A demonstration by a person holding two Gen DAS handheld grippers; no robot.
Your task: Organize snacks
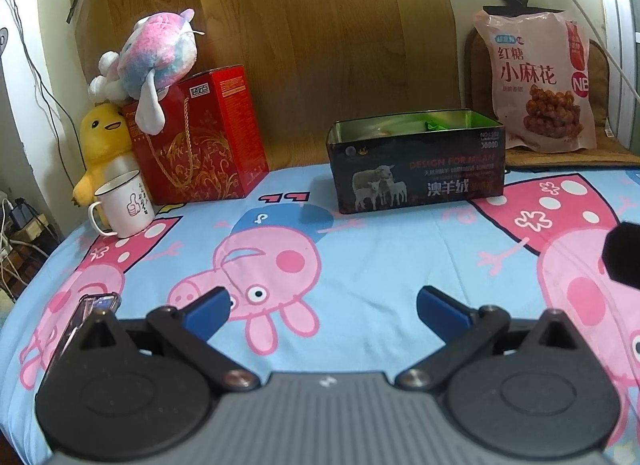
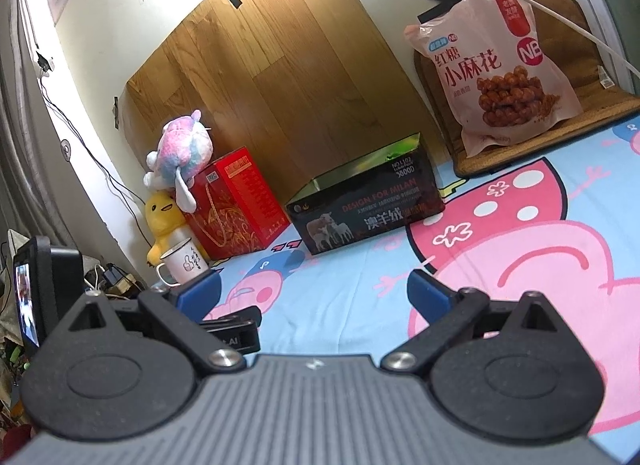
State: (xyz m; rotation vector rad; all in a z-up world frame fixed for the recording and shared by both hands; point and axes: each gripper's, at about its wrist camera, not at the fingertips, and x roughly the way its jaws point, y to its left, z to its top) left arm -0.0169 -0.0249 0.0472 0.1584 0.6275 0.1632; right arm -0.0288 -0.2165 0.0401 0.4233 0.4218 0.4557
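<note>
A dark open-topped box [image 1: 416,161] with sheep printed on it stands on the cartoon pig bedsheet [image 1: 360,265], with something green and pale partly visible inside. It also shows in the right wrist view [image 2: 368,205]. A pink snack bag [image 1: 540,81] of twisted dough sticks leans upright at the back right on a woven mat; it shows in the right wrist view too [image 2: 500,69]. My left gripper [image 1: 322,307] is open and empty, low over the sheet, well short of the box. My right gripper [image 2: 314,291] is open and empty, also short of the box.
A red gift box [image 1: 200,137] with a pastel plush [image 1: 160,53] on top stands back left, beside a yellow duck plush [image 1: 100,145] and a white mug [image 1: 124,203]. A wood-grain board [image 1: 280,45] lines the wall. Part of my other gripper [image 1: 624,257] shows at the right.
</note>
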